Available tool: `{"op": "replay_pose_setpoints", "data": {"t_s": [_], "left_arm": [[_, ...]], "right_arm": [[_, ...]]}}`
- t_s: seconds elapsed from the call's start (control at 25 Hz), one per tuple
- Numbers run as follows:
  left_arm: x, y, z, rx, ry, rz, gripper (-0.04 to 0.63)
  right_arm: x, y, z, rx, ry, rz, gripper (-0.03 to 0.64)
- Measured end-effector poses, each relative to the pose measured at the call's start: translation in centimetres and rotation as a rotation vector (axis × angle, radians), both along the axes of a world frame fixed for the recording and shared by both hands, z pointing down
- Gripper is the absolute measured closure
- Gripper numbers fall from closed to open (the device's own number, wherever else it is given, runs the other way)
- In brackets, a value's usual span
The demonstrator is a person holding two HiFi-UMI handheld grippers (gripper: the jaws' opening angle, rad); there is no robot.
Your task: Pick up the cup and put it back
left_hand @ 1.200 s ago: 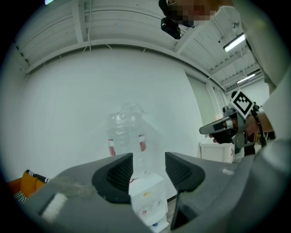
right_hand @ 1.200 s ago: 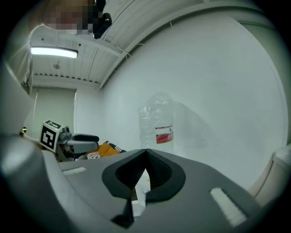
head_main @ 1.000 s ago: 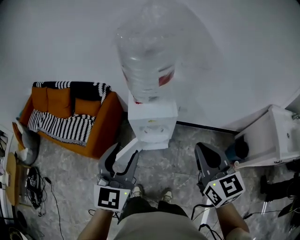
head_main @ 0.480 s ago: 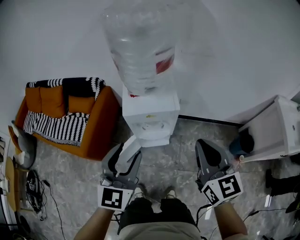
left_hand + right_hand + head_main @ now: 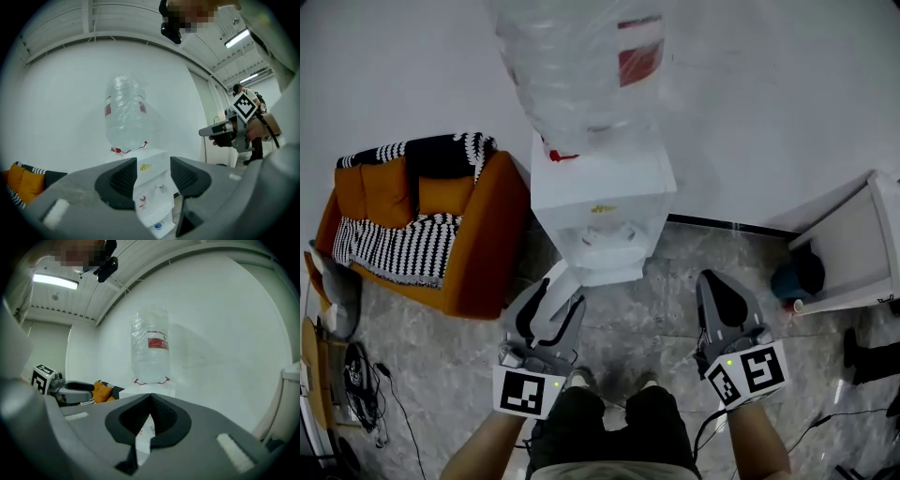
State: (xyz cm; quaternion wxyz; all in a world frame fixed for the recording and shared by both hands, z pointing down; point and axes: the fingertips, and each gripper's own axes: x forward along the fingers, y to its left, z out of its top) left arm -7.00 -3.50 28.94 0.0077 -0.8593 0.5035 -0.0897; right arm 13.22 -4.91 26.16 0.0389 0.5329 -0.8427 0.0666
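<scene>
**Both grippers hang low in front of the water dispenser, neither holding anything**

A plain white wall (image 5: 769,94) backs the scene, and grey marbled floor (image 5: 652,314) spreads below it. Against the wall stands a white water dispenser (image 5: 600,192) with a large clear bottle (image 5: 572,75) upended on top; the bottle carries a red label. Left of the dispenser, and just beside it, is an orange sofa (image 5: 478,244) with a black-and-white striped blanket (image 5: 389,248) draped over its seat and back. To the right, well apart from the dispenser, is an open white cabinet (image 5: 853,253), and a dark blue rounded thing (image 5: 797,274) sits against it on the floor. Cables (image 5: 361,375) lie tangled at the far left.

The person stands facing the dispenser, with both shoes on the floor between the two arms. The left gripper (image 5: 555,302) points at the dispenser's front, its fingers released and standing apart; through the gap only the distant dispenser shows, and nothing is between the pads. The right gripper (image 5: 717,286) is level with it, off to the right of the dispenser, its fingers clenched tip to tip on nothing.

In the left gripper view, a small blue round thing that looks like the cup (image 5: 157,226) sits in the recess at the dispenser's foot, below the taps and well clear of both grippers.
</scene>
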Motion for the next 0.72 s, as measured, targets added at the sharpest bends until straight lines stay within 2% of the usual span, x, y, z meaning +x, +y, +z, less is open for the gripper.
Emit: {"op": "replay_pose_setpoints", "data": {"t_s": [0.28,0.44,0.64,0.72], "left_arm": [[0.3,-0.9,9.9,-0.029,0.012,0.049,0.365],[0.4,-1.8,15.8,-0.045,0.013,0.073,0.365],[0.2,-3.9,21.7,-0.020,0.029,0.042,0.365],[0.2,-4.6,24.2,-0.011,0.025,0.040,0.365]], "right_arm": [[-0.8,-1.5,8.4,0.027,0.003,0.000,0.614],[-1.3,-2.5,13.9,0.032,0.030,-0.034,0.614],[-1.7,-3.8,20.4,0.061,0.079,-0.033,0.614],[-2.0,-4.4,23.0,0.059,0.066,-0.037,0.614]]}}
